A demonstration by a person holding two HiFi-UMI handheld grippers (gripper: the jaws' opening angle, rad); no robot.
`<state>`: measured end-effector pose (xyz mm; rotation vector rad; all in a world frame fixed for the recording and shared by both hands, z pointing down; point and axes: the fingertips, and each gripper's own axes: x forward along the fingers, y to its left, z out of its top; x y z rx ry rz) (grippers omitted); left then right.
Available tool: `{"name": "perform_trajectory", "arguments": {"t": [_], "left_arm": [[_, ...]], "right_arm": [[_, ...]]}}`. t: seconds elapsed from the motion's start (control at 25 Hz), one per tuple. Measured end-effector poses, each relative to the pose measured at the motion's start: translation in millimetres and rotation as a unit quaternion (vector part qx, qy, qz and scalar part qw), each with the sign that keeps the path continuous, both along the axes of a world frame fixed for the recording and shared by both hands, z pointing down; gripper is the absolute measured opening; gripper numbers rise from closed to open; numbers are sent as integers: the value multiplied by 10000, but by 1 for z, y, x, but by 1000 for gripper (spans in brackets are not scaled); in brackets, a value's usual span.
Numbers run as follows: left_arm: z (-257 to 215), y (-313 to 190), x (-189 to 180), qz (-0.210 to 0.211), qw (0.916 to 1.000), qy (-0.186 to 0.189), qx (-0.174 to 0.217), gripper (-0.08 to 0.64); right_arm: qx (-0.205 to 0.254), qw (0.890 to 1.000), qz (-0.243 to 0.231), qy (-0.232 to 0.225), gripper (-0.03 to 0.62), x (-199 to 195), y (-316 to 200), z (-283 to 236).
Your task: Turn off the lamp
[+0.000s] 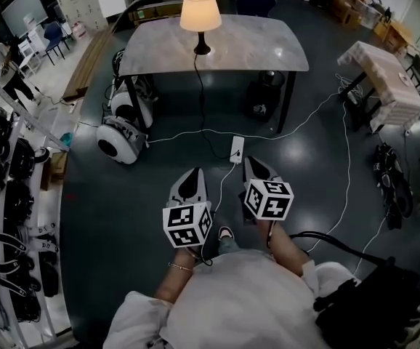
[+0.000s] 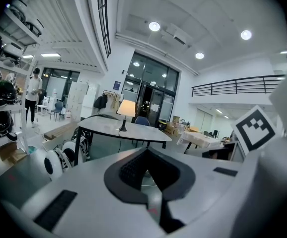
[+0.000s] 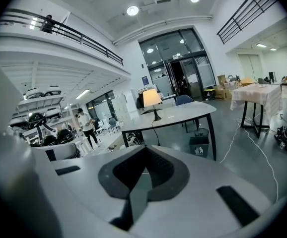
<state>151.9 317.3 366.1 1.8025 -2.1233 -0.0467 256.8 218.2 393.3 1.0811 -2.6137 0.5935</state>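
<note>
our left gripper (image 1: 190,184) and right gripper (image 1: 258,171) are closed, empty; the lamp (image 1: 200,11) stands upright well ahead of the fingers, nearer the left.

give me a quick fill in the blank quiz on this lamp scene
The cream-shaded table lamp on the pale grey table is switched ___.
Its black cord runs down to a white power strip on the dark ___.
The left gripper and right gripper both have their jaws ___.
Missing words: on; floor; shut.
</note>
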Motion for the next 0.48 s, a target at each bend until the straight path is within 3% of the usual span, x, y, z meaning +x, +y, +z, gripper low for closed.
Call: {"name": "perform_trajectory", "arguments": {"t": [0.48], "left_arm": [[-3,-73,-5,-26,10000,-64,-6,6]], "right_arm": [[-3,9998,-204,43,-2,-13,-72,1]]}}
